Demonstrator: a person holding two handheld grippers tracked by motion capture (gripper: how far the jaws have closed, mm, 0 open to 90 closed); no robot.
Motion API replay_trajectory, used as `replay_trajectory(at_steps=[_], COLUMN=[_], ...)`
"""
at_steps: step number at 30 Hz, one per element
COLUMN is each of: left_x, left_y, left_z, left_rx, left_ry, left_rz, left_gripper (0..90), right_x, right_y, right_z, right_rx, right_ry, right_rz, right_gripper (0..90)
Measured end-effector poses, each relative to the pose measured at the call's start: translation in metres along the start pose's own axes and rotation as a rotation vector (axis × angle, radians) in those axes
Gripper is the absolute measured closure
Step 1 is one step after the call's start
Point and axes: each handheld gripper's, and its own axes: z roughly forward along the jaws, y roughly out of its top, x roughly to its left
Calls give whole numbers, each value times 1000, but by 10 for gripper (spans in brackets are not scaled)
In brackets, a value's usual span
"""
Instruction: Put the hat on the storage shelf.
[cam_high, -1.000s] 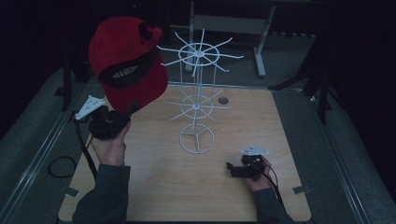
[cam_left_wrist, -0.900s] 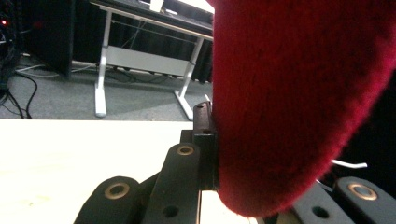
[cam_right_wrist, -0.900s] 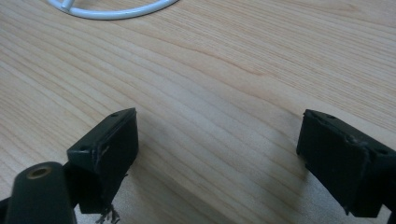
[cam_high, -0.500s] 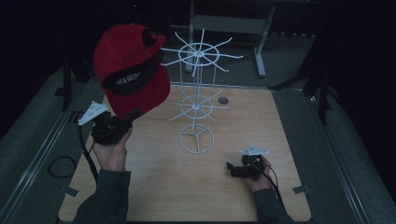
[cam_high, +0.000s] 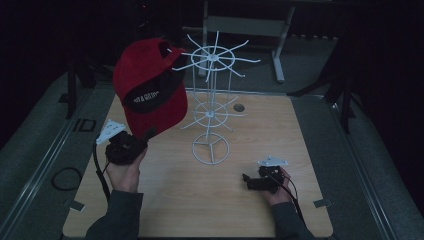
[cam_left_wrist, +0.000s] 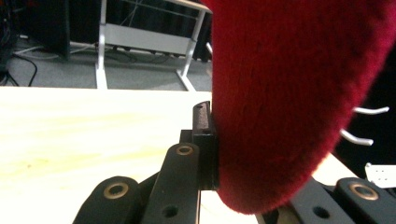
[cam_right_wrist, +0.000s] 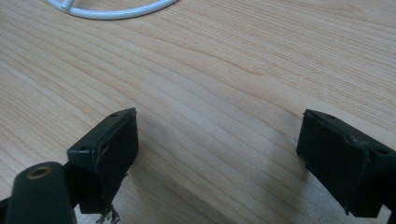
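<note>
Overhead, red cap (cam_high: 150, 90) in left gripper (cam_high: 142, 141), beside white wire rack (cam_high: 212, 107).

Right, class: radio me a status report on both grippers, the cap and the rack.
Left gripper shut on red cap, held aloft beside white wire rack. Right gripper open, low over table. Nothing between.

left claw (cam_high: 142, 137) clamped, right claw (cam_high: 246, 179) wide
</note>
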Motion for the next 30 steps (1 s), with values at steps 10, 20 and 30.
replay_trajectory(at_steps=[10,20,30], left_x=[2,3,3], left_y=[-23,-40,-49], left_z=[7,13,12], left_rx=[61,101,109], left_ry=[17,14,10], left_rz=[1,-3,6], left_gripper=[846,845,831], right_x=[0,0,0], right_y=[0,0,0], right_z=[0,0,0], right_rx=[-1,-1,-1], right_ry=[1,0,0], right_rz=[0,-2,-2], right_gripper=[125,125,125])
